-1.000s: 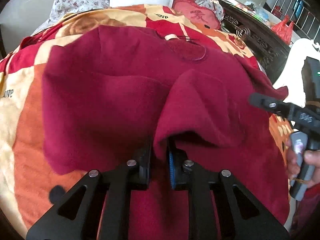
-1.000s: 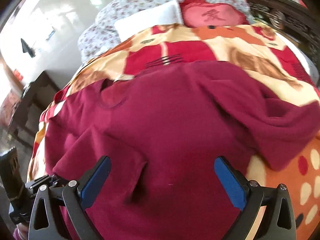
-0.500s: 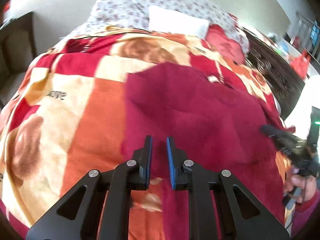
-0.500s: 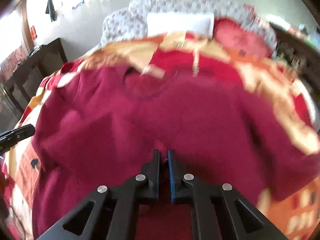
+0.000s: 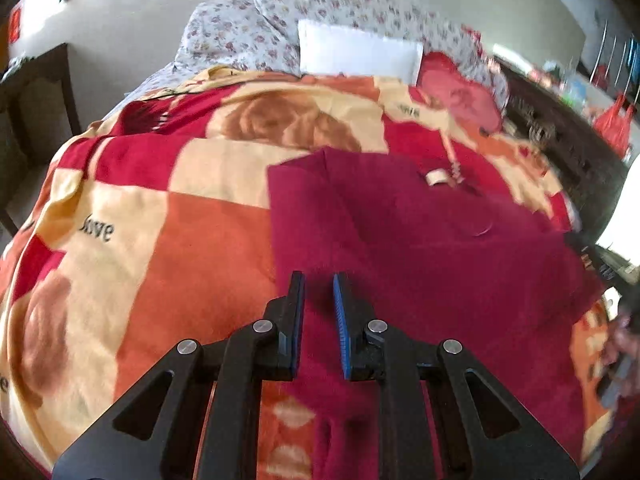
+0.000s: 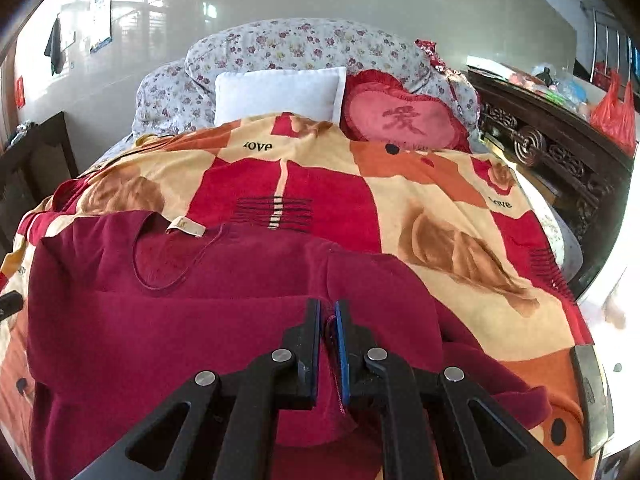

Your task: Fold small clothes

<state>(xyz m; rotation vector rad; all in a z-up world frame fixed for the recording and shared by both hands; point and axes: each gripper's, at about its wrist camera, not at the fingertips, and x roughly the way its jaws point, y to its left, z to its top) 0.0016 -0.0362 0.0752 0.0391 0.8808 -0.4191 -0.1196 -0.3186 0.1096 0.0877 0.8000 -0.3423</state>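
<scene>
A dark red sweater (image 5: pixel 420 240) lies spread on a patterned blanket (image 5: pixel 180 240), collar and label at the far end. In the left wrist view my left gripper (image 5: pixel 319 292) hovers over the sweater's left edge, jaws nearly closed with a narrow empty gap. In the right wrist view my right gripper (image 6: pixel 328 316) is shut on a fold of the sweater (image 6: pixel 200 340), near its right sleeve, holding the cloth slightly raised. The right gripper shows blurred at the right edge of the left wrist view (image 5: pixel 600 268).
The blanket (image 6: pixel 440 220) covers a bed. A white pillow (image 6: pixel 280 92), a pink heart cushion (image 6: pixel 400 120) and floral bedding (image 6: pixel 300 44) lie at the head. A dark carved wooden cabinet (image 6: pixel 560 152) stands to the right, dark furniture (image 5: pixel 32 92) to the left.
My left gripper let go of the sweater fold and drew back left, now empty. My right gripper closed from wide open onto the sweater's cloth and holds it.
</scene>
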